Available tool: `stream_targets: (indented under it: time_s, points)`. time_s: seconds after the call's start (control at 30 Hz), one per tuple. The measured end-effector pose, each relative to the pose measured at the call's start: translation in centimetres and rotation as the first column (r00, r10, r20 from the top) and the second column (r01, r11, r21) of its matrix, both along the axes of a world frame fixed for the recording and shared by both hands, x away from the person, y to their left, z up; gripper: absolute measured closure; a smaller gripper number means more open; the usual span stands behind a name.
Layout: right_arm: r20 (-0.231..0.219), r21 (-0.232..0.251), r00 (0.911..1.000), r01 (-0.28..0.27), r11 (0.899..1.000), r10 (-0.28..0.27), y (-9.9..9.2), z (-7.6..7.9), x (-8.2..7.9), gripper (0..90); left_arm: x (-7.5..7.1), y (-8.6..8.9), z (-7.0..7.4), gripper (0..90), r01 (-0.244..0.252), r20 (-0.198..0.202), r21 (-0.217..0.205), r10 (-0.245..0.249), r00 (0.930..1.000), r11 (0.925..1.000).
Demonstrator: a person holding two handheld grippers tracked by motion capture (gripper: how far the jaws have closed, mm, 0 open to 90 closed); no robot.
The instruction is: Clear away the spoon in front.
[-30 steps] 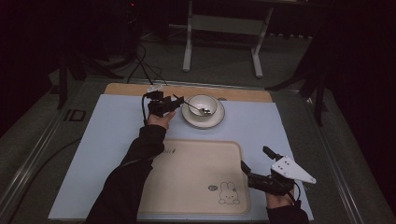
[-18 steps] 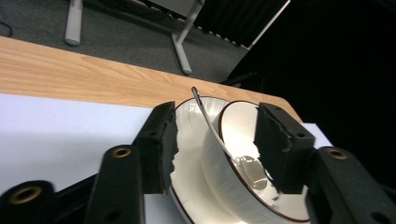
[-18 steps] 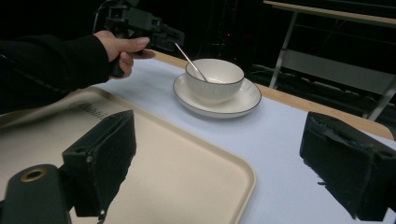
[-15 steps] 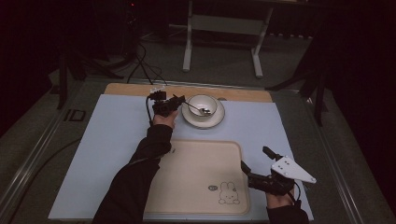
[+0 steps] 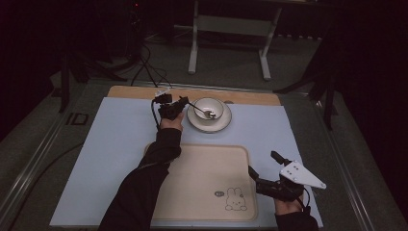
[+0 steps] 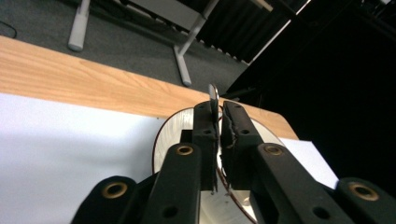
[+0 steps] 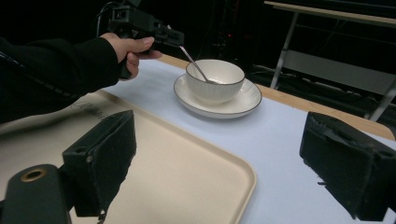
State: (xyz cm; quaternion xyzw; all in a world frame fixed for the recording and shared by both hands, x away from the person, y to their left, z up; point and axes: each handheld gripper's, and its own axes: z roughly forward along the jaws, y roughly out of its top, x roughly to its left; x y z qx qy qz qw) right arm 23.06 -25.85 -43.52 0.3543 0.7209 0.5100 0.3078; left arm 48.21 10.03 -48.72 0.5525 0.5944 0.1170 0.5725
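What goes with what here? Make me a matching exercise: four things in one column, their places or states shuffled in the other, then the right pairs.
Things:
1. spoon
2. bowl
3. tray
4. right gripper

Places or states:
A. jaws wide open, nothing between them
B. stands on the saucer
C. handle clamped in the left gripper
D. lies bare on the white mat, rabbit drawing in one corner

Pairs: 1-C, 2-B, 3-D, 4-A
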Motion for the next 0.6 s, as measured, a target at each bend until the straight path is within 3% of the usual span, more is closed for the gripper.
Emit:
stream_targets:
  time_s: [0.1, 0.3, 0.6]
  points:
    - [0.0, 0.001, 1.0, 0.0, 1.0, 0.0, 0.0, 0.0, 0.0, 10.7, -0.1, -0.2, 0.4, 88.0, 0.008, 0.012, -0.02, -0.008, 0.9999, 0.9998]
    - [0.001, 0.005, 1.0, 0.002, 1.0, -0.002, -0.1, 0.0, 0.0, 10.7, -0.3, -1.2, 1.2, 89.1, 0.043, 0.048, 0.02, -0.044, 0.9979, 0.9989]
    - [0.007, 0.004, 1.0, 0.0, 1.0, 0.0, -0.1, 0.1, 0.0, 10.7, -0.5, -2.1, 3.1, 89.5, 0.046, 0.078, 0.07, -0.051, 0.9956, 0.9965]
